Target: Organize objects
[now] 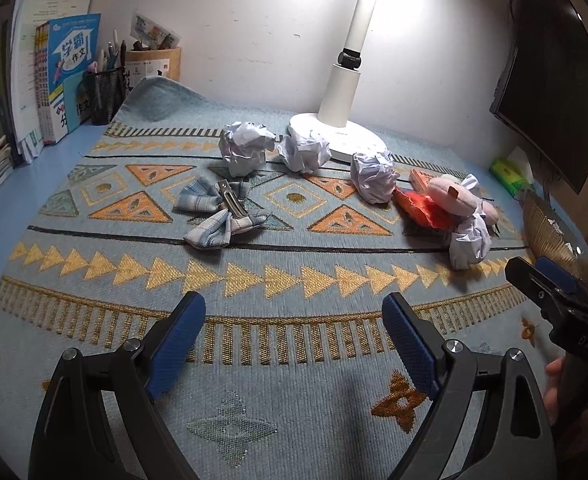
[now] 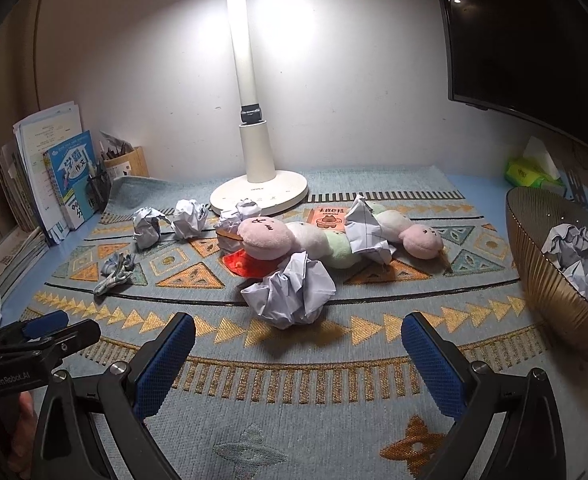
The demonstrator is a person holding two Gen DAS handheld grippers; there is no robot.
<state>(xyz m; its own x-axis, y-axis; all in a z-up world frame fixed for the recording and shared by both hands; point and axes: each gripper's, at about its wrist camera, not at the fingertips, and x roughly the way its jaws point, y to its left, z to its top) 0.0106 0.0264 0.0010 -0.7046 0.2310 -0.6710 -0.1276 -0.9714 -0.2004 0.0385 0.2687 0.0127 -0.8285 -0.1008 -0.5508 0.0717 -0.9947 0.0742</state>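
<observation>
My left gripper stands open and empty above the patterned mat. My right gripper is open too, with a crumpled paper ball lying just beyond its fingertips and not touched. More paper balls lie near the lamp base. A pink, white and green plush toy lies across the mat with crumpled paper on it. A blue checked hair bow with a metal clip lies at the left. The gold ribbed bowl at the right holds several paper balls.
A white desk lamp stands at the back middle. Books and a mesh pen holder line the left. A small orange book, something red, a green tissue pack and a dark monitor are also here.
</observation>
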